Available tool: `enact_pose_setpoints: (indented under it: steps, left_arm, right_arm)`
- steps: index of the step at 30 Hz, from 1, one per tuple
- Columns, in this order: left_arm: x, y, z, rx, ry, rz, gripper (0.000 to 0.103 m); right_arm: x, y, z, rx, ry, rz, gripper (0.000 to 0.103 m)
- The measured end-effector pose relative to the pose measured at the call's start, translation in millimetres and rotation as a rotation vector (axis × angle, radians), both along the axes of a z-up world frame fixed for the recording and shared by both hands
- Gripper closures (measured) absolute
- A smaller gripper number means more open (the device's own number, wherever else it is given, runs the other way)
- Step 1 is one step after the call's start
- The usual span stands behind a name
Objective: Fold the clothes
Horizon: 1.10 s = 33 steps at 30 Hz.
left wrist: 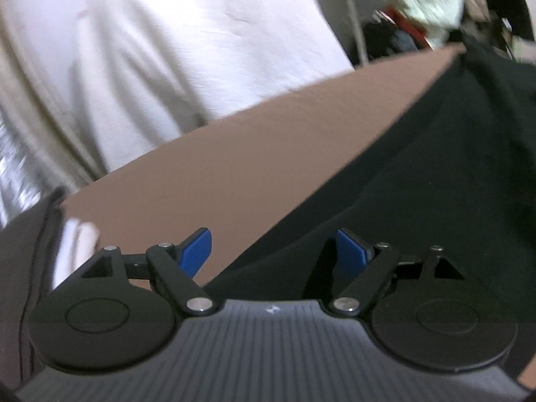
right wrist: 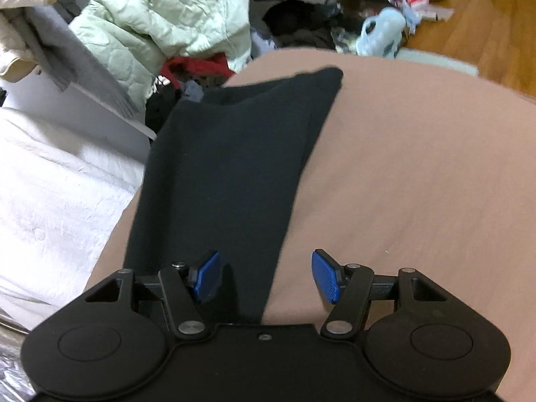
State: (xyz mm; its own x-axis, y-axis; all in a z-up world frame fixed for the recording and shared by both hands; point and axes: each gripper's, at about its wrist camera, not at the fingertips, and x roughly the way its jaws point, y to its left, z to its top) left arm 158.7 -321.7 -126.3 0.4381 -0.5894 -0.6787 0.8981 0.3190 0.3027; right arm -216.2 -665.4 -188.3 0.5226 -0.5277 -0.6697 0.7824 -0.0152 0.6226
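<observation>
A folded black garment (right wrist: 234, 167) lies flat on the tan bed sheet (right wrist: 418, 184). The left hand-held gripper (left wrist: 274, 254) and the right hand-held gripper (right wrist: 266, 276) both hover over it, jaws apart, gripping nothing.

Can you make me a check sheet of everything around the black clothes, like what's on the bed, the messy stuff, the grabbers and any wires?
Surface: tan sheet, smooth, mostly bare.
Job's things: black garment, folded into a long strip, lying flat on the sheet.
Clutter: pale green jacket, red cloth, grey scarf, blue plastic bag, heaped beyond the sheet.
Grippers: left gripper open, nothing between its fingers; right gripper open over the garment's near end.
Cables: nothing seen for certain.
Surroundings: white bedding, wooden floor.
</observation>
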Motion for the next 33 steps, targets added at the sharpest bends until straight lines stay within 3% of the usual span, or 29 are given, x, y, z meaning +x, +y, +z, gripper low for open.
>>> enact_pose_setpoints:
  steps: [2,4,6,7,8,9,12,14,15,16,17,19,21,24,26,31,33]
  left_arm:
    - [-0.4,-25.3,-10.4,0.070,0.043,-0.063,0.021]
    - [-1.5,-45.4,-26.6,0.191,0.101,-0.111,0.021]
    - [-5.0,-58.8,-37.5,0.236,0.096,-0.085,0.027]
    - [-6.1,-62.2,-38.3,0.238,0.108,-0.076,0.058]
    - [-7.3,-65.6,-39.1,0.240,0.120,-0.066,0.096]
    - [-10.9,-66.4,-31.5,0.223,0.103,-0.050,0.098]
    - [-21.1,-63.6,1.9,0.132,0.040,0.003,0.099]
    - [-10.5,-57.7,21.0,0.040,0.073,0.090,0.099]
    - [-0.8,-54.9,23.8,0.000,0.105,0.146,0.099]
    - [9.6,-54.6,19.6,-0.013,0.143,0.189,0.098]
    - [18.2,-58.1,6.5,0.018,0.186,0.214,0.098]
    - [30.5,-67.5,-23.1,0.100,0.251,0.262,0.092]
    - [25.1,-76.4,-32.5,0.133,0.222,0.289,0.089]
    - [5.0,-83.3,-13.4,0.099,0.149,0.269,0.074]
    - [-9.5,-82.7,5.1,0.045,0.139,0.215,0.055]
    - [-50.4,-90.3,26.9,-0.015,0.148,0.081,0.050]
    - [-61.1,-101.5,17.4,0.018,0.181,0.051,0.047]
  right_arm:
    - [-2.8,-8.8,-9.1,-0.015,-0.029,0.021,0.037]
    - [0.3,-16.3,-11.8,-0.076,-0.016,0.050,0.037]
    - [4.6,-17.4,-14.2,-0.132,0.014,0.078,0.037]
    - [6.7,-17.1,-15.6,-0.160,0.028,0.092,0.037]
    - [9.3,-16.4,-16.6,-0.187,0.046,0.105,0.037]
    - [11.9,-16.2,-15.6,-0.212,0.071,0.118,0.037]
    - [15.4,-14.0,-7.0,-0.273,0.158,0.127,0.050]
    - [14.8,-13.3,-3.1,-0.296,0.189,0.120,0.067]
    - [14.8,-14.2,-3.3,-0.304,0.205,0.122,0.081]
    - [14.8,-15.1,-4.4,-0.312,0.215,0.123,0.091]
    - [14.8,-16.0,-5.5,-0.321,0.225,0.125,0.094]
    - [11.2,-18.3,-9.2,-0.311,0.205,0.099,0.094]
    - [5.1,-19.5,-11.5,-0.285,0.158,0.052,0.095]
    - [3.1,-24.2,-10.9,-0.256,0.128,0.020,0.094]
    - [-0.7,-27.9,-11.4,-0.242,0.091,0.022,0.089]
    - [-21.9,-33.9,-25.4,-0.205,-0.102,-0.032,0.082]
    - [-27.5,-37.0,-33.9,-0.193,-0.171,-0.055,0.081]
